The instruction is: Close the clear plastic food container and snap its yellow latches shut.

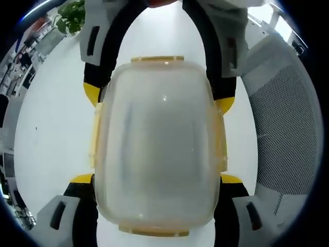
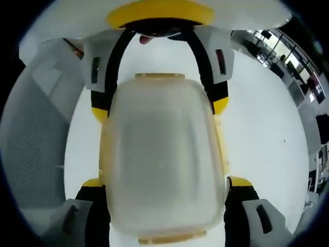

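Note:
A clear plastic food container (image 1: 159, 149) (image 2: 162, 154) with its lid on is held over a white table (image 1: 56, 128), between my two grippers, which face each other. Yellow latches show at its far end (image 1: 157, 59), its near end (image 1: 154, 231) and along its sides (image 1: 222, 139) (image 2: 221, 146). My left gripper (image 1: 157, 179) clasps the near part of the container, its yellow-tipped jaws pressed on both sides. The right gripper (image 1: 158, 99) comes in from the top and clasps the far part. In the right gripper view the right gripper (image 2: 165, 181) holds the near part and the left gripper (image 2: 160, 109) the far part.
A grey mesh chair (image 1: 288, 128) (image 2: 36, 139) stands beside the table. A green plant (image 1: 72, 15) and office furniture lie beyond the table's far edge. Windows and desks (image 2: 303, 67) show in the background.

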A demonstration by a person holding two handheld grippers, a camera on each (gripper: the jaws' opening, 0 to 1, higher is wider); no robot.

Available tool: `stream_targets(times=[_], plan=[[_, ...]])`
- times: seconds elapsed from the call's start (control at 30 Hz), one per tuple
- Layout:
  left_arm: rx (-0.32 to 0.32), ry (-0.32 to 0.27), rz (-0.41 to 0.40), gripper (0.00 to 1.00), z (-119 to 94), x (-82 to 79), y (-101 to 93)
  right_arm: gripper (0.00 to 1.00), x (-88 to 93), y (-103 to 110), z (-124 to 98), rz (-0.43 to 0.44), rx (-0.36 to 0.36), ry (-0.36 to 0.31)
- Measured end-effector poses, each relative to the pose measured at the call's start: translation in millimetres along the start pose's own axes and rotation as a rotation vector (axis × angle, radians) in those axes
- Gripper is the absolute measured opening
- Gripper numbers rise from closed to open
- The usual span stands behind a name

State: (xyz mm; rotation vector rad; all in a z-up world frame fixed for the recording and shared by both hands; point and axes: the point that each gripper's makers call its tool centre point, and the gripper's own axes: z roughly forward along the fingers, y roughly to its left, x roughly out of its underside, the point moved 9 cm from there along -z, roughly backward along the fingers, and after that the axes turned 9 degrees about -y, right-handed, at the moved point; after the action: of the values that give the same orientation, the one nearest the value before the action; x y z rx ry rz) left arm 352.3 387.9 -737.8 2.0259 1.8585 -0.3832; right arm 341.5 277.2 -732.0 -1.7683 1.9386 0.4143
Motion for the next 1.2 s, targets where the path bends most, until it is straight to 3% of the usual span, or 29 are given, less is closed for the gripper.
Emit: stream_targets(times=[0.13, 0.2, 0.23, 0.27, 0.5, 1.2], plan=[[0.005, -0.001, 0.010, 0.96, -1, 0.4, 0.5, 0.94, -0.4, 2, 0, 0.007, 0.003, 0.002], [0.015, 0.036, 0.045, 0.96, -2, 1.0, -0.5, 0.92, -2.2, 3, -2, 0.039, -0.049, 0.022], [0.036, 0.083, 0.059, 0.96, -3, 2.8, -2.2, 0.91, -5.8, 4, -3, 0.067, -0.068, 0.007], [0.023, 0.054, 0.047, 0.96, -3, 0.6, -2.9, 0.91, -3.6, 4, -4, 0.031, -0.070, 0.030], [0.018, 0.041, 0.038, 0.96, -4, 1.2, -1.3, 0.91, -4.2, 2, -2, 0.044, -0.047, 0.021], [0.009, 0.049, 0.026, 0.96, -8, 11.4, 25.9, 0.91, -12.8, -24, 9, 0.040, -0.049, 0.008]])
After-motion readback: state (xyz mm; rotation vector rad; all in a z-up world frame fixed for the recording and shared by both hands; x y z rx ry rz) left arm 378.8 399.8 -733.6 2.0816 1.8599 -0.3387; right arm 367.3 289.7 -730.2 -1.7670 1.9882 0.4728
